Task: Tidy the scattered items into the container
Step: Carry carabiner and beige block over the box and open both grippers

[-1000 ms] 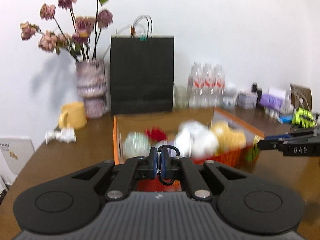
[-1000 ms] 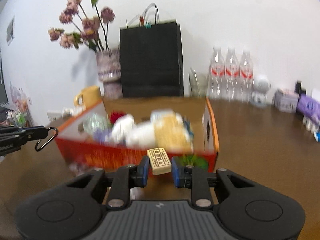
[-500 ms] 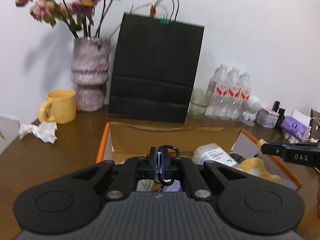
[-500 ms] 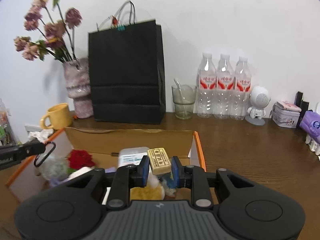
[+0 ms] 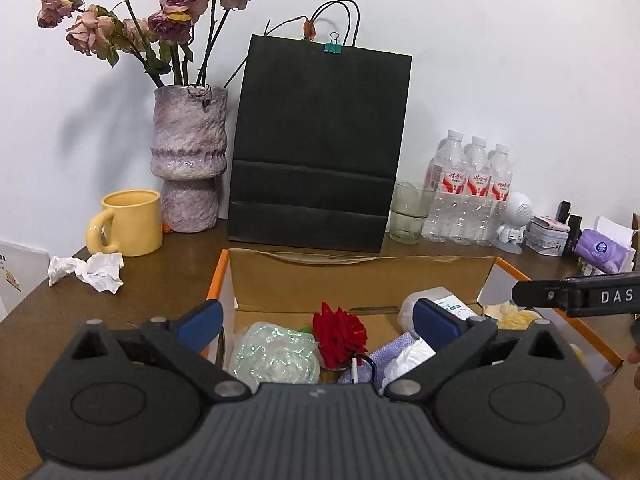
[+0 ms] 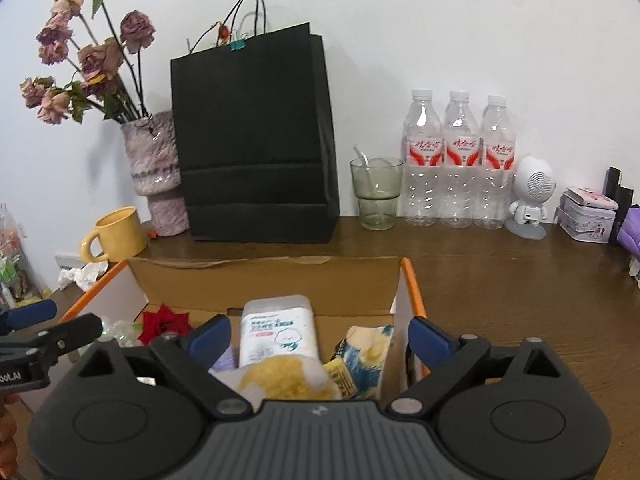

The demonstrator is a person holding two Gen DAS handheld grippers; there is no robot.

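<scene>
An open cardboard box with orange edges (image 5: 360,276) (image 6: 264,280) sits on the brown table and holds several items: a red rose (image 5: 339,332) (image 6: 163,322), an iridescent wrapped lump (image 5: 276,354), a white wipes pack (image 6: 278,330), a yellow sponge (image 6: 282,380) and a small tan block (image 6: 340,378). A black carabiner (image 5: 366,366) lies among them. My left gripper (image 5: 318,316) is open and empty above the box's left half. My right gripper (image 6: 320,336) is open and empty above its right half.
Behind the box stand a black paper bag (image 5: 320,144), a vase of dried roses (image 5: 188,160), a yellow mug (image 5: 128,222), a glass (image 6: 376,192) and three water bottles (image 6: 460,156). Crumpled tissue (image 5: 88,270) lies left. A white robot figure (image 6: 532,196) and tins stand right.
Both grippers moved over the box and opened. The left let go of the black carabiner and the right let go of the tan block; both now lie in the box.
</scene>
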